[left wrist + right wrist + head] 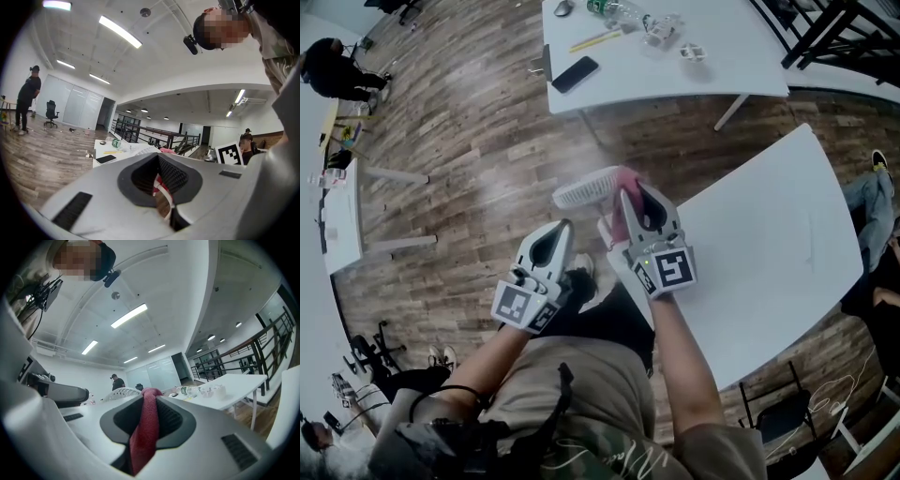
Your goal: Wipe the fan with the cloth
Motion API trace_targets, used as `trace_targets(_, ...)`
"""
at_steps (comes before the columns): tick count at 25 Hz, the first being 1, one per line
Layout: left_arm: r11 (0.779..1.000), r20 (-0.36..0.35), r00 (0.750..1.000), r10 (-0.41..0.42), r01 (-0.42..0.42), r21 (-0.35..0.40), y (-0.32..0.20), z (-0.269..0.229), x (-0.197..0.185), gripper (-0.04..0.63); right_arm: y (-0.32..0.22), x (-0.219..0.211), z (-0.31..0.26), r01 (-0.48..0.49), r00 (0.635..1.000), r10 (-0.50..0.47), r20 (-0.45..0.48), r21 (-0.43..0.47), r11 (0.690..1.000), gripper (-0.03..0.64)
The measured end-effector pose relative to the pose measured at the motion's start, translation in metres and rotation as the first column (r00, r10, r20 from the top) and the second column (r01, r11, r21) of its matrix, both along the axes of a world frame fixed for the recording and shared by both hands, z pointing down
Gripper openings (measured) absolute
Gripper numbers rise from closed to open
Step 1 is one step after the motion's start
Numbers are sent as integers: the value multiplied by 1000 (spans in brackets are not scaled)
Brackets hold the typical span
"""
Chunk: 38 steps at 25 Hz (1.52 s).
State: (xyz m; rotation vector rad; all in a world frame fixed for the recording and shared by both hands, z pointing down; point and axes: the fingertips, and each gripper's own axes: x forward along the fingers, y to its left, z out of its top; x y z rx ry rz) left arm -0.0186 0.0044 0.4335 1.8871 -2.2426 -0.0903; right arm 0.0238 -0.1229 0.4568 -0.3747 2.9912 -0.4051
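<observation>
cloth (144,432) sits pinched in your right gripper (151,399), jaws narrow on the red fold, up against the white fan (586,187) at the table (769,234) corner (wiping looks barely begun; most of the grille remains). your left gripper (158,161) is closed, nothing clearly gripped.

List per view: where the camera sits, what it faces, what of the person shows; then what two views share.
Head view: on the head, steeply down at the white round fan; forearms, torso show.
Left gripper view: on the shut left tongs, facing level; chest shows.
Right gripper view: on the right tongs, level past the gripped red cloth; head shows.
Head and right gripper views share fan and cloth.
</observation>
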Motion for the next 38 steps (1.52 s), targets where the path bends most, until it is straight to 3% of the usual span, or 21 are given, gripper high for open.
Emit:
trace_targets(8, 1000, -8, 1000, -18, 18, -12, -2, 18, -1, 20, -8, 2, 15, -10, 1000, 11, 28, -22, 1000, 84)
trace_targets(19, 1000, -7, 1000, -9, 9, 6, -3, 30, 8, 20, -10, 4, 58, -7, 999, 5, -48, -35, 999, 78)
trace_targets(25, 1000, -46, 999, 3, -3, -2, 3, 30, 9, 20, 3, 29, 6, -52, 999, 53, -3, 56, 997, 78)
trace_targets(30, 998, -47, 996, 70, -70, 0, 2, -2, 21, 20, 50, 38, -64, 32, 999, -29, -19, 193, 981, 78)
trace_targets(38, 996, -71, 994, 88, -87, 11, 9, -23, 21, 20, 87, 3, -56, 97, 988, -75, -138, 157, 983, 78)
